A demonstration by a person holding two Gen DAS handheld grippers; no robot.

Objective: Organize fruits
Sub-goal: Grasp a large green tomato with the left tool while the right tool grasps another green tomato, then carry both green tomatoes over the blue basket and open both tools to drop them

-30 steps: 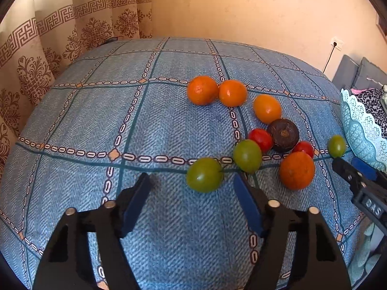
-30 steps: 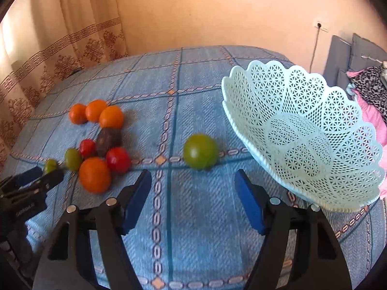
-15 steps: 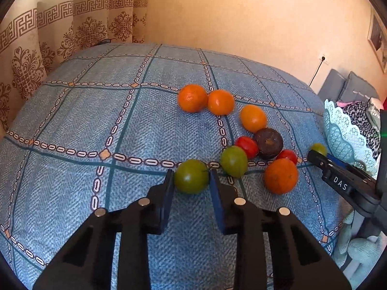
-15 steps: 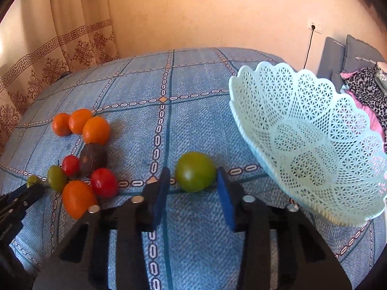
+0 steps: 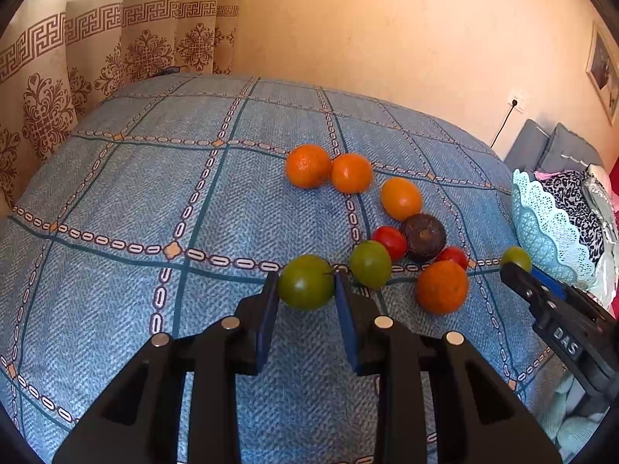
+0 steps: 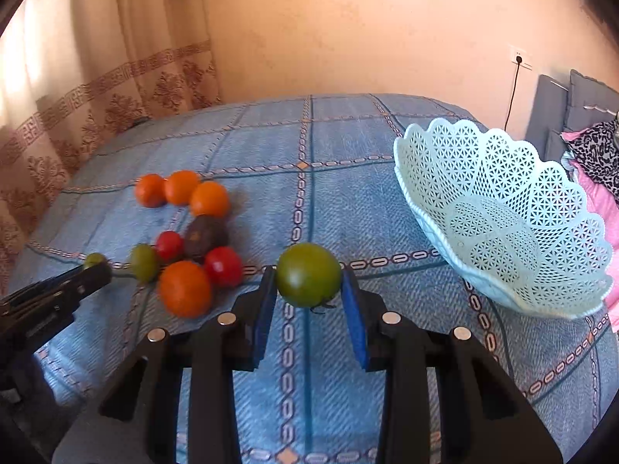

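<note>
Left wrist view: left hand-held gripper (image 5: 305, 290) is clenched on a green tomato (image 5: 306, 287), blue pads pressed to both its sides, low over the blue patterned bedspread (image 5: 154, 193). Just right of its tip sits a 2nd green tomato (image 5: 370, 264), close to the held one. Beyond that, fwd & right: a red tomato (image 5: 390, 241), a dark brown fruit (image 5: 424, 237), another red tomato (image 5: 452, 257) & a big orange (image 5: 442, 287), all bunched together. Further fwd, 3 oranges in a loose row (image 5: 350, 173). Far right, the other gripper's black finger tip crosses the frame w/ its own green tomato (image 5: 515, 259) at the end, next to the pale lattice basket (image 5: 549, 228).

Right wrist view: right hand-held gripper (image 6: 308, 290) is grasping a green tomato (image 6: 308, 274) btwn its blue pads, stem side down. Basket (image 6: 503, 216) lies fwd-right, tilted, nothing in it, w/ open bedspread btwn it & the tip. Fruit cluster sits to the left, the orange (image 6: 185, 288) nearest. Pink & leopard-print cloth (image 6: 595, 154) behind the basket; curtain (image 6: 96, 96) fwd-left.
</note>
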